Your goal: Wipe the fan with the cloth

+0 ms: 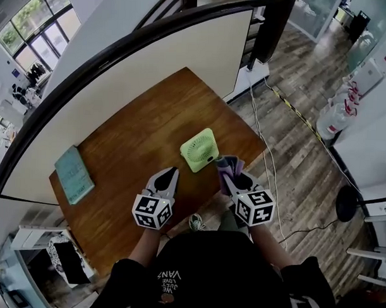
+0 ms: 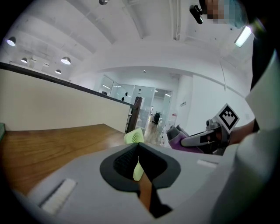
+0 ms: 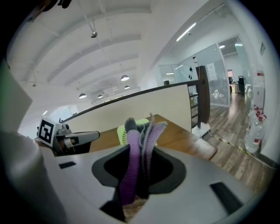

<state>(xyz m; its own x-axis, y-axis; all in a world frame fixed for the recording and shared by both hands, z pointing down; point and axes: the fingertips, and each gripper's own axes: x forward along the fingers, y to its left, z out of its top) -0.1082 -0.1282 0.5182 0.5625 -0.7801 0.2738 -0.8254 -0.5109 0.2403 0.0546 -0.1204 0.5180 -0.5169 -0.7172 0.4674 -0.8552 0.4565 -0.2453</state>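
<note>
A small light-green fan lies on the wooden table near its front right corner. My left gripper hovers just left of the fan, jaws shut with nothing between them. In the left gripper view its tips meet, with the fan beyond them. My right gripper is shut on a purple and grey cloth, close to the fan's right side. The right gripper view shows the cloth standing up out of the jaws, the fan partly hidden behind it.
A teal book lies at the table's left end. A cream partition wall runs along the far side of the table. Cables trail on the wood floor to the right, near white bottles.
</note>
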